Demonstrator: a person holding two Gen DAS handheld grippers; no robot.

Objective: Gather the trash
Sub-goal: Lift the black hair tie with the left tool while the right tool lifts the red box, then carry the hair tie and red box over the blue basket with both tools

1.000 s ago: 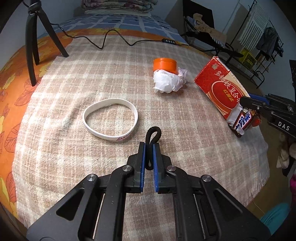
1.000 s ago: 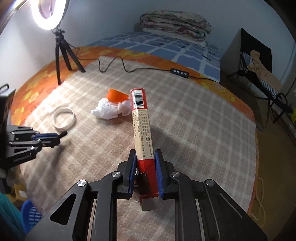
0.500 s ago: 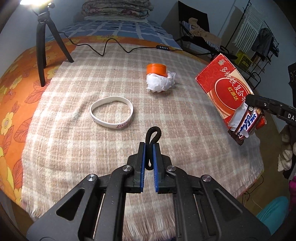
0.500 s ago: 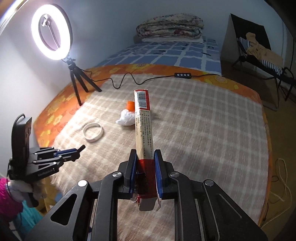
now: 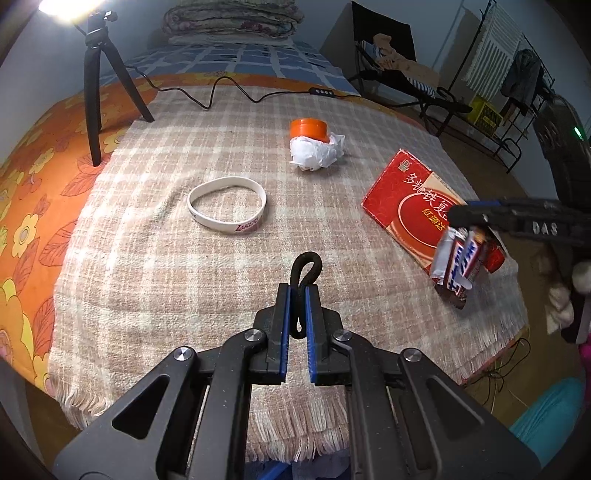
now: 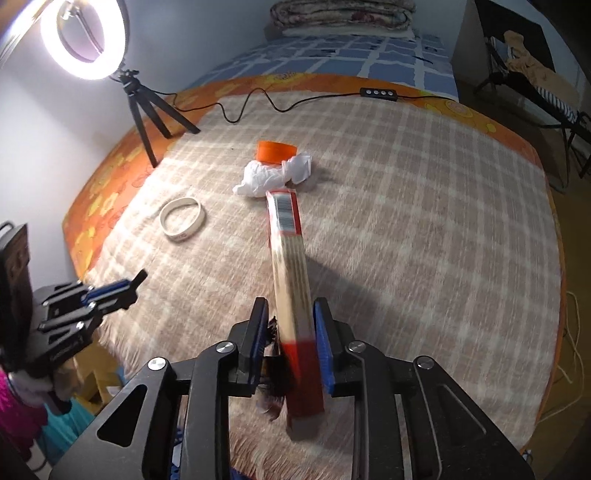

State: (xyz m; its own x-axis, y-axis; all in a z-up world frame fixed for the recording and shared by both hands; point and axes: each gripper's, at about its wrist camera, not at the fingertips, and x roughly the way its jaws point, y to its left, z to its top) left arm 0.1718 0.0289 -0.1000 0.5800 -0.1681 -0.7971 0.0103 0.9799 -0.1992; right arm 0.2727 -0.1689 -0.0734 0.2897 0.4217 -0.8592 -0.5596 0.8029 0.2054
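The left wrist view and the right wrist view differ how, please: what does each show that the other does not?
Only the left wrist view shows the red box's printed face, the candy wrapper's lettering, and the black hair tie's loop. Only the right wrist view shows the lit ring light and the box's barcode edge. Both show the white wristband, crumpled tissue, orange lid and plaid blanket.

Bed (image 5: 33, 192) with orange floral sheet, checked beige blanket (image 5: 155, 280) spread over it, white wristband (image 5: 226, 209), orange lid (image 5: 308, 129) touching crumpled white paper (image 5: 314, 153), black tripod (image 5: 98, 85), black cable (image 5: 236, 90), folded quilt (image 6: 341, 13) at far end
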